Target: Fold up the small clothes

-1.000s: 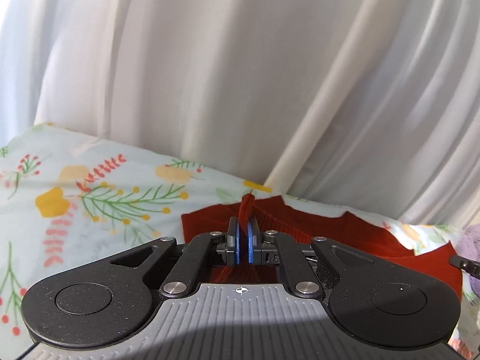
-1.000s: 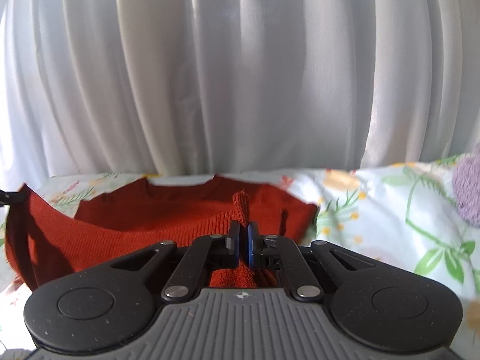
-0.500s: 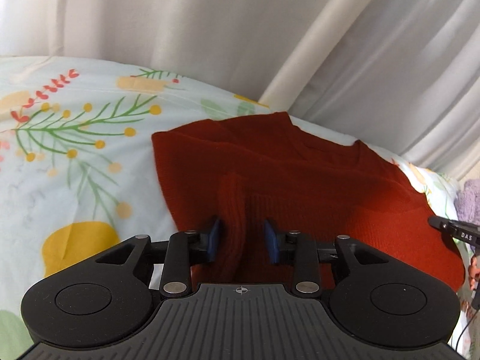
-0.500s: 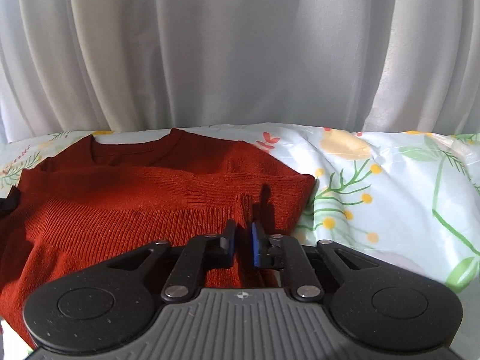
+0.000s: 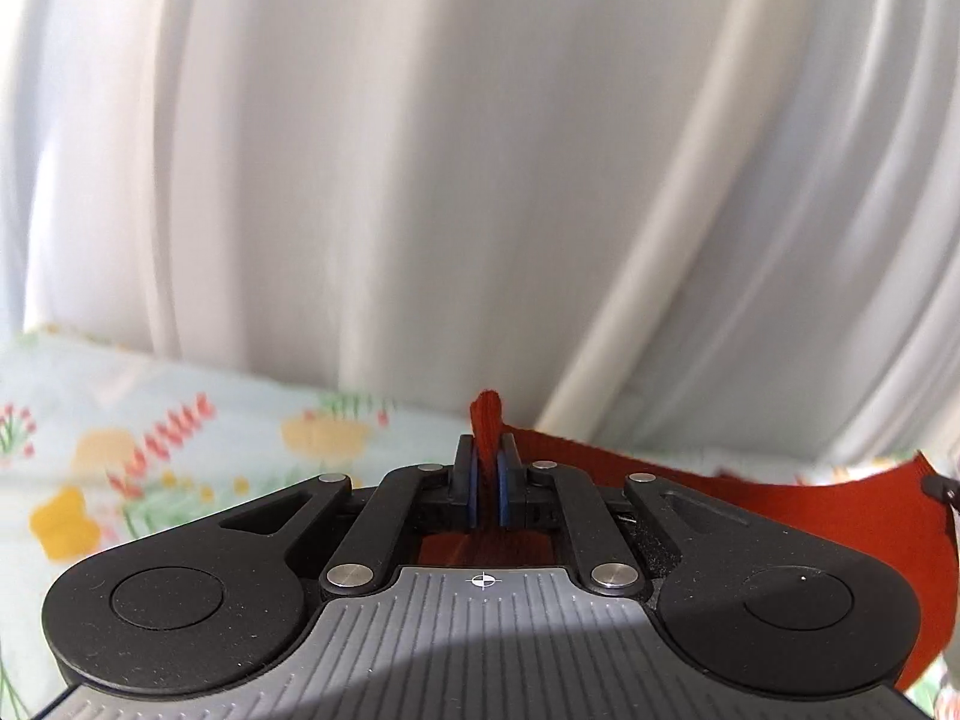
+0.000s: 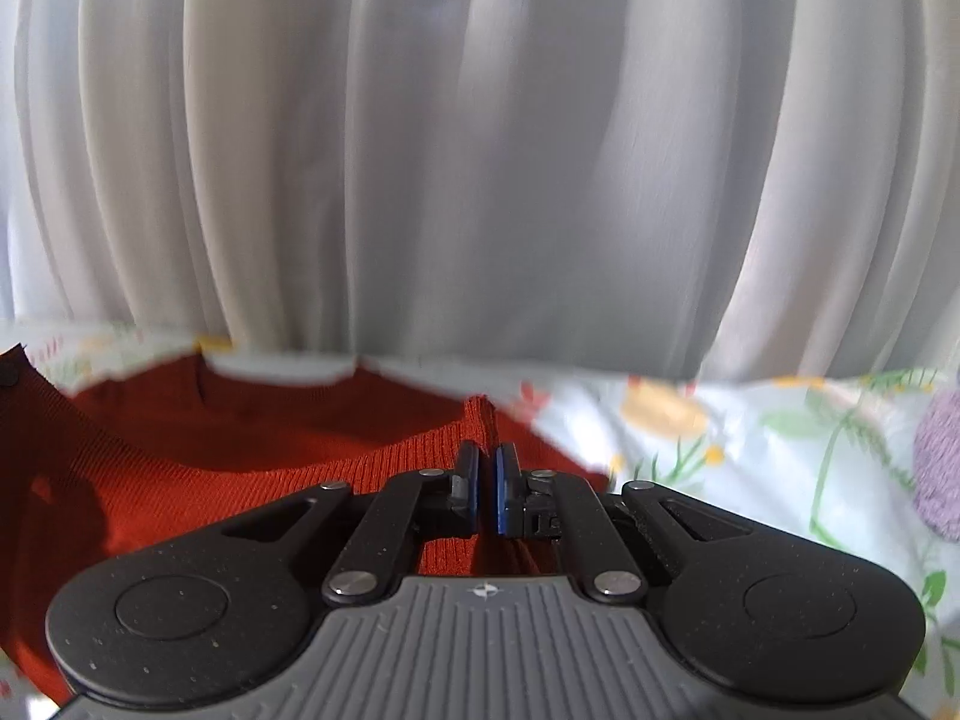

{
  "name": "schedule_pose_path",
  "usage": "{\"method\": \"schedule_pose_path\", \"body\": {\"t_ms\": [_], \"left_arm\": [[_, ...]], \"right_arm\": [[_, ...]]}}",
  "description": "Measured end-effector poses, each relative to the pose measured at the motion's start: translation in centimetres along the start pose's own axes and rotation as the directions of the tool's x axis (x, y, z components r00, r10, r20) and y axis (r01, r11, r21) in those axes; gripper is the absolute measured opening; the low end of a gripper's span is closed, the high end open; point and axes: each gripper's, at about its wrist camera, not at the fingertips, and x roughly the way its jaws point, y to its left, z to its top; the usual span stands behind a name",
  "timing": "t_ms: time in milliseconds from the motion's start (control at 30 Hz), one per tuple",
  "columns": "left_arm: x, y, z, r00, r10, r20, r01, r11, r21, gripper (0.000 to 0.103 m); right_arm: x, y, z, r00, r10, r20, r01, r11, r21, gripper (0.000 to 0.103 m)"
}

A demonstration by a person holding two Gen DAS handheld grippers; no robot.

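White curtains (image 6: 480, 150) hang behind a flowered bedsheet (image 6: 780, 438) where the red sweater (image 6: 252, 450) lies at lower left, both the left gripper (image 5: 486, 480) and right gripper (image 6: 486, 480) clamped on pinched knit, apparently mid-fold, so next both edges should travel together evenly.

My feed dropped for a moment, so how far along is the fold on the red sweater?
Done: nothing looks finished; the red knit sweater is still mostly spread on the floral sheet, neckline visible. In hand: left gripper and right gripper are each shut on a pinched ridge of knit, lifting it. Left: carry the fold over, release, smooth.
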Motion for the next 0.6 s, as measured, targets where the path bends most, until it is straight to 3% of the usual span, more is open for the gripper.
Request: {"method": "schedule_pose_path", "body": {"t_ms": [133, 267, 400, 500, 600], "left_arm": [[3.2, -0.5, 1.9, 0.998, 0.057, 0.023, -0.056, 0.998, -0.027, 0.008], [7.3, -1.5, 1.5, 0.991, 0.137, 0.008, -0.137, 0.991, -0.012, 0.008], [10.7, -1.9, -1.2, 0.974, 0.223, -0.038, -0.222, 0.975, 0.028, 0.008], [11.6, -1.3, -2.6, 0.968, 0.235, -0.085, -0.235, 0.972, 0.017, 0.011], [11.0, -1.3, -3.2, 0.968, 0.241, -0.067, -0.240, 0.970, 0.032, 0.019]], "right_arm": [[2.1, 0.3, 3.0, 0.997, -0.061, 0.057, 0.059, 0.998, 0.039, 0.005], [5.5, 1.0, 4.6, 0.987, -0.136, 0.081, 0.132, 0.990, 0.051, 0.005], [9.5, 1.2, 4.1, 0.980, -0.196, 0.023, 0.194, 0.979, 0.062, 0.005], [11.9, 1.2, 3.2, 0.979, -0.199, -0.034, 0.201, 0.978, 0.058, 0.005], [12.3, 1.1, 2.9, 0.979, -0.203, -0.031, 0.205, 0.976, 0.072, 0.005]]}}
